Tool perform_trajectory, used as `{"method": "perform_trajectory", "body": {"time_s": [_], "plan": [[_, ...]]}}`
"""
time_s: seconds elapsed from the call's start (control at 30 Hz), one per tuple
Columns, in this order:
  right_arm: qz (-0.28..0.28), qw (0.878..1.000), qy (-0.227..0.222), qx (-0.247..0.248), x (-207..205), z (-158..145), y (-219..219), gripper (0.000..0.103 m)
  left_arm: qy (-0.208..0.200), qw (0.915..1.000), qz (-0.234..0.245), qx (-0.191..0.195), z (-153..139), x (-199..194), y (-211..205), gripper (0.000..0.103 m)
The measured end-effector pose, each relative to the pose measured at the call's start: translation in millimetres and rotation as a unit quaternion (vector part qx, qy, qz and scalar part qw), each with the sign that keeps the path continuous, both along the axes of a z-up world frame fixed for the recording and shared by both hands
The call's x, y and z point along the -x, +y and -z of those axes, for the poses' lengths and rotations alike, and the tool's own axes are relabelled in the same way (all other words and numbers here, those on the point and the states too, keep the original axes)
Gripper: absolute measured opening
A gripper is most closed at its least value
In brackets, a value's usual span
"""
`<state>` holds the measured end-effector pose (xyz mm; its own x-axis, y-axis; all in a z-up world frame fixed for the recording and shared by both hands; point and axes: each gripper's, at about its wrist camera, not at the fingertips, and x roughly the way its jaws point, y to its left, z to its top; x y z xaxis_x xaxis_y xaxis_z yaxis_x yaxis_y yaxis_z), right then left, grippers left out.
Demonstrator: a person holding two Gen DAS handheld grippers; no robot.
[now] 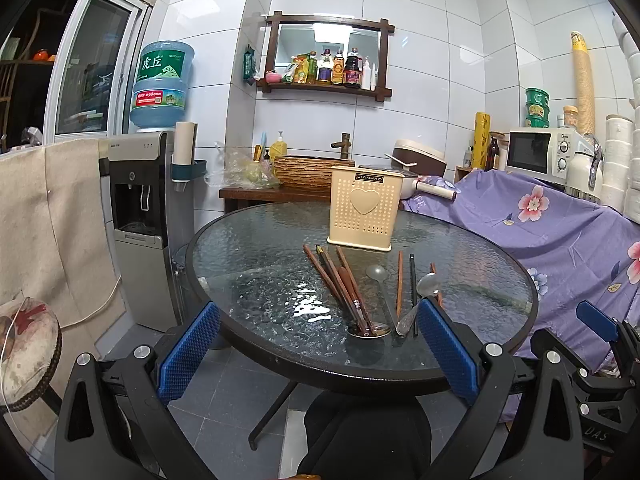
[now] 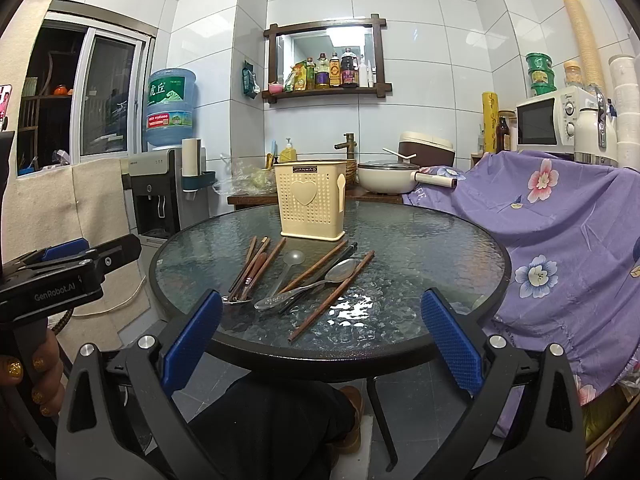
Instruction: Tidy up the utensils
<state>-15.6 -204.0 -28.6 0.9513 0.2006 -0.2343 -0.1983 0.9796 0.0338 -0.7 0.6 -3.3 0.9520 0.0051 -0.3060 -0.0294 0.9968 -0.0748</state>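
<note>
Nothing is sorted yet — brown wooden chopsticks and metal spoons lie loose on the round glass desk, the perforated cream plastic holder at twelve o'clock, seemingly empty. The left gripper and right gripper hang spread, holding nothing — next comes pinching one utensil.

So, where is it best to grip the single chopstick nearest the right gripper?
Probably grip the chopstick near its middle, coming from above with the open right gripper turned across the stick. It lies flat on the glass table, slanting, and its near half is clear of the metal spoon.
</note>
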Motion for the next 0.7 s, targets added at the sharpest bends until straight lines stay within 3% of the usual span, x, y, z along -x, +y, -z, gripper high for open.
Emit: {"method": "perform_trajectory", "body": {"time_s": [0.7], "plan": [[0.001,1.000,0.001,-0.001,0.8,0.1,0.6,0.098,0.002,1.0000,0.000,0.001,0.2,-0.3,-1.1,0.097]]}}
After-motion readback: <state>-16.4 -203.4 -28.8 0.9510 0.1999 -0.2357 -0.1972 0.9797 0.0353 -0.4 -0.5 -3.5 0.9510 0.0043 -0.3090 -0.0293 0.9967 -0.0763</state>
